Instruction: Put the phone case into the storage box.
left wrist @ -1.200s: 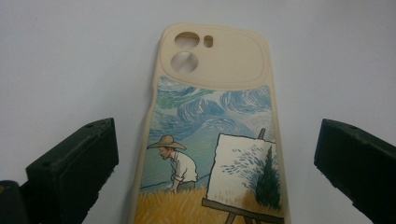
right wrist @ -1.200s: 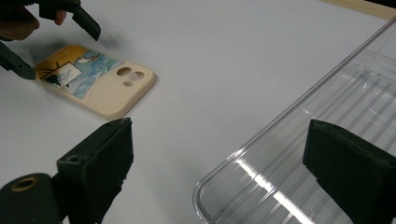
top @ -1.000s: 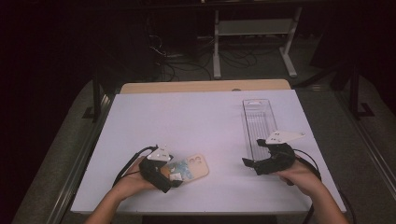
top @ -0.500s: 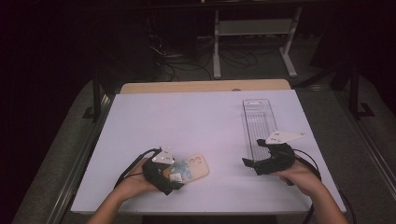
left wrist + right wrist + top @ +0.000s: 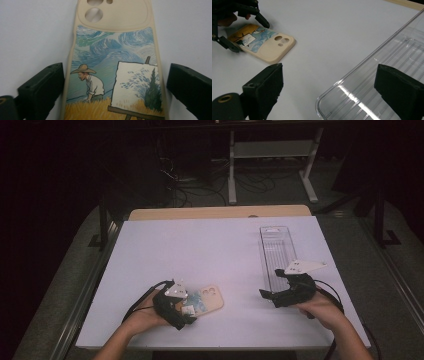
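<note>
Beige phone case point(image 5: 206, 301) w/ painted back, flat on white table point(image 5: 210, 250), near front edge, left of centre. High view: left gripper point(image 5: 186, 312) down at case's near end, jaws either side; right gripper point(image 5: 272, 282) at near end of clear tray point(image 5: 277, 252), well apart from case, holding nothing.

Left gripper view: jaws wide, straddling case point(image 5: 113, 72) along long edges; left jaw almost at edge, right jaw w/ small gap. Not clamped yet. Risk: uneven closing, left pad hits first, shoves case sideways or twists it. Thin, flexible-looking shell, so could bow or pop out if squeezed hard.

Right gripper view: jaws wide, empty, tray corner point(image 5: 329, 105) between them. Risk: bumping light tray out of place, spoiling any drop into it.
</note>
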The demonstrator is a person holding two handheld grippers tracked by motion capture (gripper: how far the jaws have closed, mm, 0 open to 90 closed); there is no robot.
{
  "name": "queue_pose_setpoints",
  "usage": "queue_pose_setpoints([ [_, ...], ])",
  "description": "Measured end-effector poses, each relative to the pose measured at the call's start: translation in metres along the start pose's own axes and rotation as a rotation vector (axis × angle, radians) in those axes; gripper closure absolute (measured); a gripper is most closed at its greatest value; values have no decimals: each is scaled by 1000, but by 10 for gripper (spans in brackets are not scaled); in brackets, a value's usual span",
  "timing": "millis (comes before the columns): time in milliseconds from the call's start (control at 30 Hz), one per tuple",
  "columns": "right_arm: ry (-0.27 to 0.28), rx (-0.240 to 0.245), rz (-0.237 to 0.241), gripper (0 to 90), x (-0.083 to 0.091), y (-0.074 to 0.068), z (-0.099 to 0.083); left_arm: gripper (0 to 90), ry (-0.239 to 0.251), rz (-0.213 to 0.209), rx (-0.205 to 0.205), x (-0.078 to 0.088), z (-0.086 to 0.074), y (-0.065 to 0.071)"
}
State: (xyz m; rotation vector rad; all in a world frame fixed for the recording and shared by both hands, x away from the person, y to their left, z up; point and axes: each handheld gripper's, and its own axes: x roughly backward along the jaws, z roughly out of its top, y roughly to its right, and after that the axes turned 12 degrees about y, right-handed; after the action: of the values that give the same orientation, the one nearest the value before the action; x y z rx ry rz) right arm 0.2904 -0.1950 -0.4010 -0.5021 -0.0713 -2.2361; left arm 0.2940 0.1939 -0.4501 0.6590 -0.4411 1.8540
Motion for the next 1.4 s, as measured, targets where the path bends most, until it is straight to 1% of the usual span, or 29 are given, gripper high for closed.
queue_pose_setpoints([
  [333, 0, 3, 0, 80, 0, 0, 0, 32, -3, 2, -6, 1, 0, 0],
  [367, -1, 4, 0, 80, 0, 0, 0, 66, 10, 2, -1, 1, 0, 0],
  [400, -1, 4, 0, 80, 0, 0, 0, 77, 10, 0, -1, 2, 0, 0],
  [433, -1, 5, 0, 80, 0, 0, 0, 89, 22, 4, 18, 1, 0, 1],
  [467, -1, 5, 0, 80, 0, 0, 0, 89, 24, 6, 18, 2, 0, 1],
  [500, -1, 4, 0, 80, 0, 0, 0, 101, 14, 0, 4, 3, 0, -1],
  [900, -1, -1, -1, 80, 0, 0, 0, 112, 14, 2, 6, 3, 0, -1],
  [1067, -1, -1, 0, 79, 0, 0, 0, 113, 16, -7, 16, 4, 0, -2],
  [1133, -1, -3, -1, 80, 0, 0, 0, 113, 19, 1, 22, 4, 0, -3],
  [1233, 1, -5, 0, 80, 0, 0, 0, 113, 18, 1, 32, 6, -1, -4],
  [1267, 1, -5, 1, 80, 0, 0, 0, 113, 12, 2, 20, 7, 0, -6],
  [1300, 0, -4, 1, 79, 0, 0, 0, 112, 15, -1, 30, 8, -1, -6],
  [1400, 0, -4, 1, 79, 0, 0, 0, 112, 22, -1, 33, 9, 0, -7],
])
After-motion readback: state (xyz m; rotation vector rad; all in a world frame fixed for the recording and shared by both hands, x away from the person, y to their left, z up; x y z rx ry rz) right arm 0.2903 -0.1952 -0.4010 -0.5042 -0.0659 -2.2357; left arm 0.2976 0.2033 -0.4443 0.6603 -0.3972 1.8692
